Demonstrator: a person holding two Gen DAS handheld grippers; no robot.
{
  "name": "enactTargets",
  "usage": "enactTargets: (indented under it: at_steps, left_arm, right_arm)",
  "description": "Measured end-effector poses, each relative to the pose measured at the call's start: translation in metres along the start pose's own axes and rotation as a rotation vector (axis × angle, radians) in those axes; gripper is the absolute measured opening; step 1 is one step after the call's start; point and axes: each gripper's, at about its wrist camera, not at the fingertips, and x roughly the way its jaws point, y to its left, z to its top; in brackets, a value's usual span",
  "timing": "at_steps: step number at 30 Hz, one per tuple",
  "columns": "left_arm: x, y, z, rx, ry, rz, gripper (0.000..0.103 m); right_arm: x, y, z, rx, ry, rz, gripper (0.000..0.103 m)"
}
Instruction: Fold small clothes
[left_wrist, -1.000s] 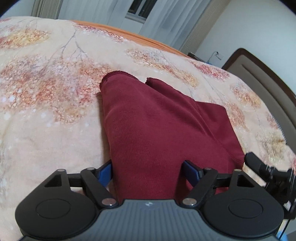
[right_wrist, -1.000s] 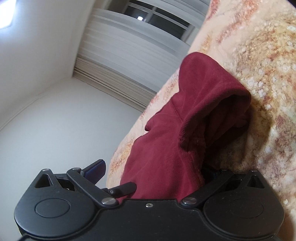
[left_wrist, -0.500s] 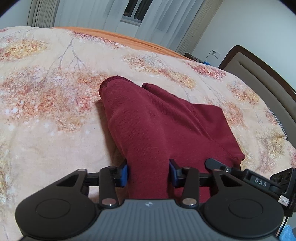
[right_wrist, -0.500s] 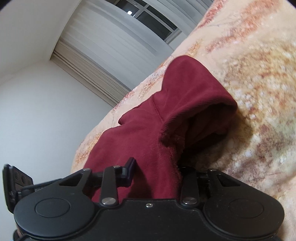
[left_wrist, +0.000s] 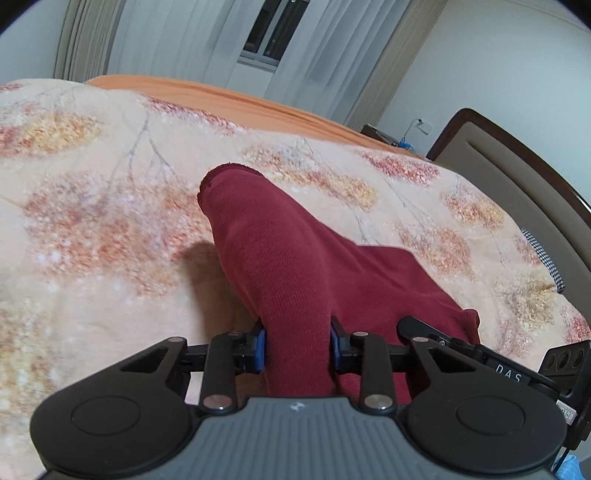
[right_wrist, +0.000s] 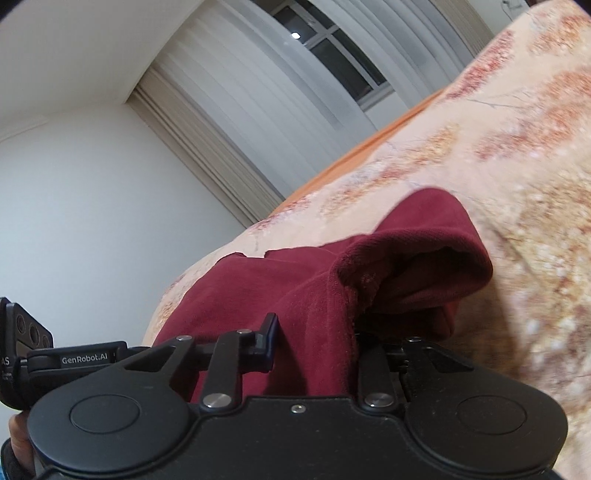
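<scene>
My left tongs (left_wrist: 297, 345) are clamped on a bunched ridge of the maroon garment (left_wrist: 295, 258), and my right tongs (right_wrist: 314, 347) grip its edge beside the open cuff (right_wrist: 413, 266). The garment lies on the floral bedspread (left_wrist: 92, 258), short of the headboard (left_wrist: 517, 173). It looks soft, light and limp; I'd grip at hems, where layers stay together.

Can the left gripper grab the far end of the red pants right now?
Probably not: the left gripper is shut on the near end of the pants, so it would have to let go first.
</scene>
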Motion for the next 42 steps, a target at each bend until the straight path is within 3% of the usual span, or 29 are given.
enactTargets:
  at_steps: [9, 20, 33, 37, 39, 41, 42]
  left_arm:
    - [-0.056, 0.032, 0.007, -0.022, -0.071, 0.039, 0.034]
    - [-0.137, 0.081, -0.015, -0.041, -0.146, 0.093, 0.034]
    - [-0.137, 0.145, -0.084, -0.139, -0.094, 0.093, 0.036]
    - [-0.132, 0.155, -0.101, -0.139, -0.07, 0.092, 0.039]
    - [-0.133, 0.159, -0.104, -0.154, -0.068, 0.082, 0.044]
    - [-0.135, 0.16, -0.105, -0.162, -0.06, 0.086, 0.049]
    - [-0.136, 0.159, -0.105, -0.16, -0.057, 0.094, 0.053]
  right_arm:
    - [0.017, 0.068, -0.01, -0.079, -0.006, 0.066, 0.025]
    - [0.02, 0.147, -0.059, -0.18, -0.013, 0.129, 0.025]
    - [0.027, 0.157, -0.126, -0.186, 0.084, 0.044, 0.028]
    - [0.029, 0.151, -0.134, -0.189, 0.108, 0.023, 0.037]
    - [0.03, 0.15, -0.135, -0.205, 0.12, 0.007, 0.053]
    - [0.026, 0.152, -0.138, -0.22, 0.128, -0.009, 0.077]
    - [0.026, 0.152, -0.139, -0.227, 0.131, -0.011, 0.081]
